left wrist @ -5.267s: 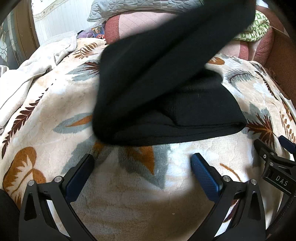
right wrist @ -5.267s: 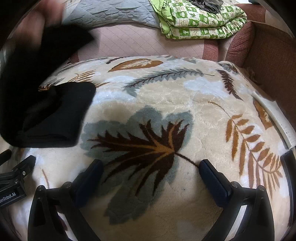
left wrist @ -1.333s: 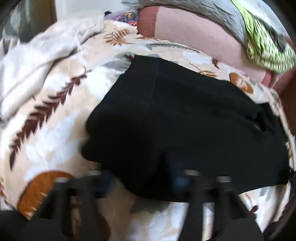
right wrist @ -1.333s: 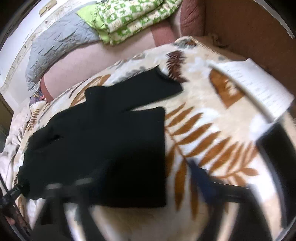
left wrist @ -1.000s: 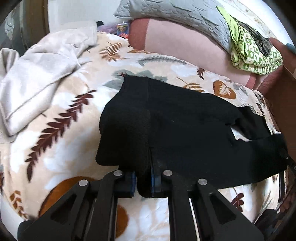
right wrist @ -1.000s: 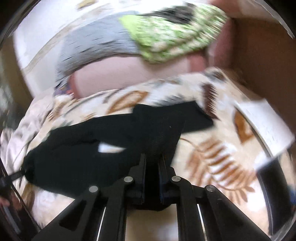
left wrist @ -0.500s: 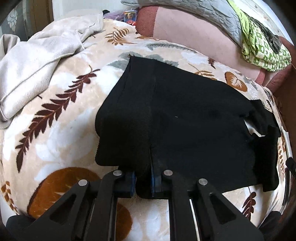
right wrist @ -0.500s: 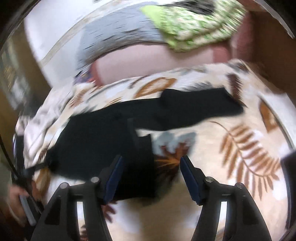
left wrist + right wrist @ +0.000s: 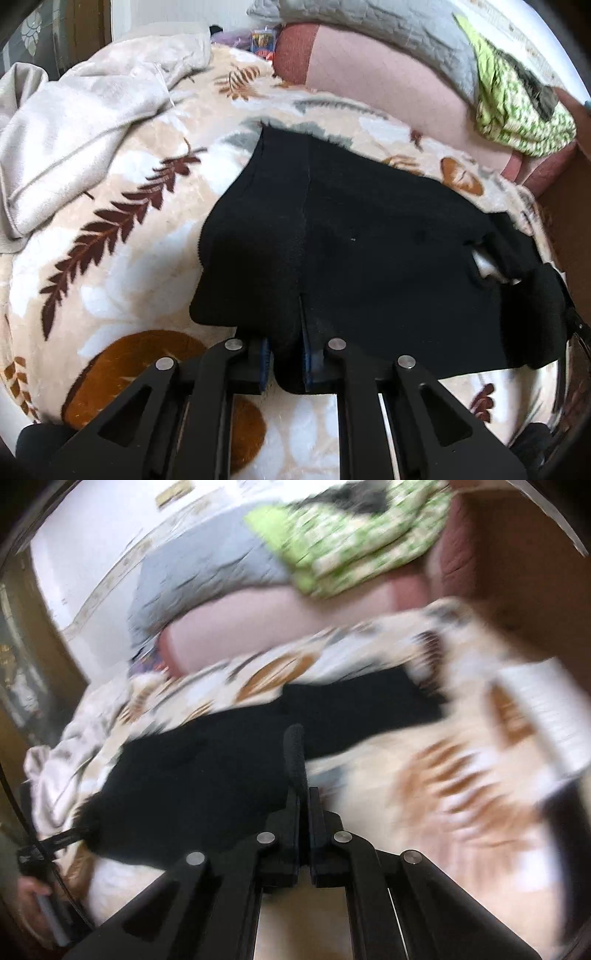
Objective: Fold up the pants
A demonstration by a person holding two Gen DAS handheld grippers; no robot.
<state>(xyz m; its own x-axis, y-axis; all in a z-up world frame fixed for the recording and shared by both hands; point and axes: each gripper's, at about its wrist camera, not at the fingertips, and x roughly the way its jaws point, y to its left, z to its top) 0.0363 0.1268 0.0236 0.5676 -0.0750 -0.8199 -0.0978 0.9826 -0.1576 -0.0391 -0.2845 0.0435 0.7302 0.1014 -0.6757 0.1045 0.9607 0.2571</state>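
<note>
The black pants (image 9: 388,258) lie spread across a cream fleece blanket (image 9: 122,258) printed with brown, orange and grey leaves, the waistband end toward the left and the legs trailing off to the right. The left gripper (image 9: 285,363) has its jaws drawn together on a fold of the near edge of the pants, the dark cloth bunched between the blue pads (image 9: 264,363) and hanging a little below them. At the far right of the left wrist view one leg end is turned back on itself, with a small gap of pale blanket showing through.

The right wrist view is heavily smeared by motion. The right gripper (image 9: 303,812) has its jaws close together, and a thin ridge of black fabric stands up between them, so it appears clamped on an edge of the pants (image 9: 207,775), though the blur makes this less than certain. Beyond it one leg stretches away to the right over the blanket (image 9: 424,805).

A crumpled beige throw (image 9: 85,122) lies heaped at the left of the blanket. Behind the pants runs a pink cushion (image 9: 388,85), with a grey quilted pillow (image 9: 369,26) above it and a folded green patterned quilt (image 9: 517,110) at the right
</note>
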